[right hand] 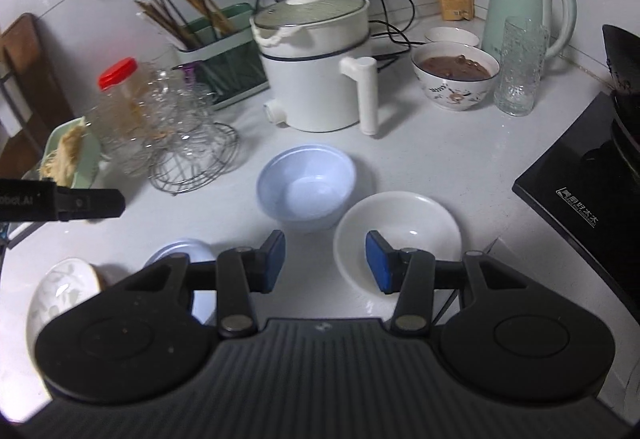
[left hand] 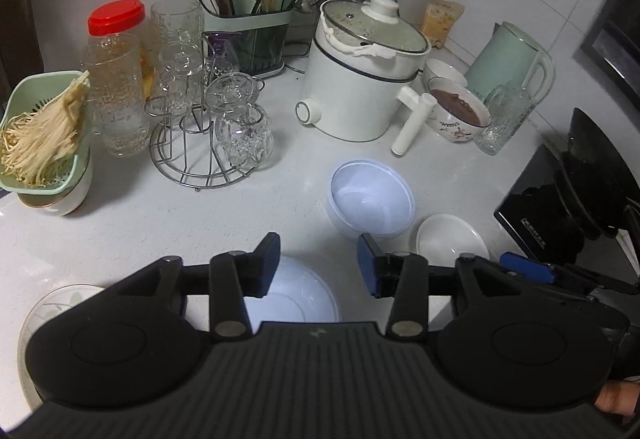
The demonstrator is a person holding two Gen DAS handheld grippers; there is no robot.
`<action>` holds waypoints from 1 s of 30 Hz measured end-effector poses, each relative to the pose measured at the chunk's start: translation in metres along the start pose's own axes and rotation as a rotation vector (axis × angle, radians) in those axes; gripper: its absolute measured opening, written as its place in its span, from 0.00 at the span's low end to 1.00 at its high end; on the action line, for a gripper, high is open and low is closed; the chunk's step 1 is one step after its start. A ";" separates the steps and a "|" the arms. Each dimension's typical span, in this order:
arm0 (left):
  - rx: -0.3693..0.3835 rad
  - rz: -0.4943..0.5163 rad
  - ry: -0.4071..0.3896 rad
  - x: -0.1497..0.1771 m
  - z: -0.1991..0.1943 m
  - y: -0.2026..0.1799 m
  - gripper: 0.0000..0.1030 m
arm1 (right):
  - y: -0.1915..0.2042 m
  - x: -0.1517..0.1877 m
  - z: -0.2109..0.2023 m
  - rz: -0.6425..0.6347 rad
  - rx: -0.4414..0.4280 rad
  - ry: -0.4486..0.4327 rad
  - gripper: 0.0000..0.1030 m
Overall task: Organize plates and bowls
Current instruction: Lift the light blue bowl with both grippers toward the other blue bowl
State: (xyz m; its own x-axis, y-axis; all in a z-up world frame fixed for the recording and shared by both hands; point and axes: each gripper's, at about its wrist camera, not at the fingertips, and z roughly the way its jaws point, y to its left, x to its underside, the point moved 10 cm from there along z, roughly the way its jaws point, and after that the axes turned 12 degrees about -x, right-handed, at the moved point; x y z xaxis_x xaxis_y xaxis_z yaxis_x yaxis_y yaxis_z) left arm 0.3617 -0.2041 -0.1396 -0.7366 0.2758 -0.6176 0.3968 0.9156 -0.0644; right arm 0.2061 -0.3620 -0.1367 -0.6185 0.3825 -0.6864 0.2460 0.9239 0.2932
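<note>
Both tools hang over the white counter (right hand: pixel 440 167) with jaws apart and nothing between them. The left tool (left hand: pixel 318 265) sits above a pale blue plate (left hand: pixel 296 299), with a leaf-patterned plate (left hand: pixel 52 303) just to its left. The right tool (right hand: pixel 325 261) hovers at the near rim of a shallow white bowl (right hand: pixel 400 235); a pale blue bowl (right hand: pixel 306 185) stands just beyond, close to it — touching or not, I cannot tell.

Judging by the layout, the step is picking up a dish to stack. To do it well, bring one pad inside the white bowl's rim and the other outside, close firmly, then lift straight up — clear of the electric pot (right hand: pixel 320 67) and the wire glass rack (right hand: pixel 192 163).
</note>
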 end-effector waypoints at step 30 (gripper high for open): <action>0.046 -0.059 0.221 -0.032 0.170 -0.043 0.53 | -0.064 -0.053 0.126 0.100 -0.036 0.016 0.57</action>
State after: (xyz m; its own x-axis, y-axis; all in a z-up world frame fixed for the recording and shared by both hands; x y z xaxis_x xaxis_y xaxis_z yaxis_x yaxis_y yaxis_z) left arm 0.4614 -0.3021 -0.2497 -0.8590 0.2843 -0.4257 0.3705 0.9192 -0.1337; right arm 0.3169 -0.4401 -0.2035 -0.6042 0.4719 -0.6420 0.2799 0.8801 0.3835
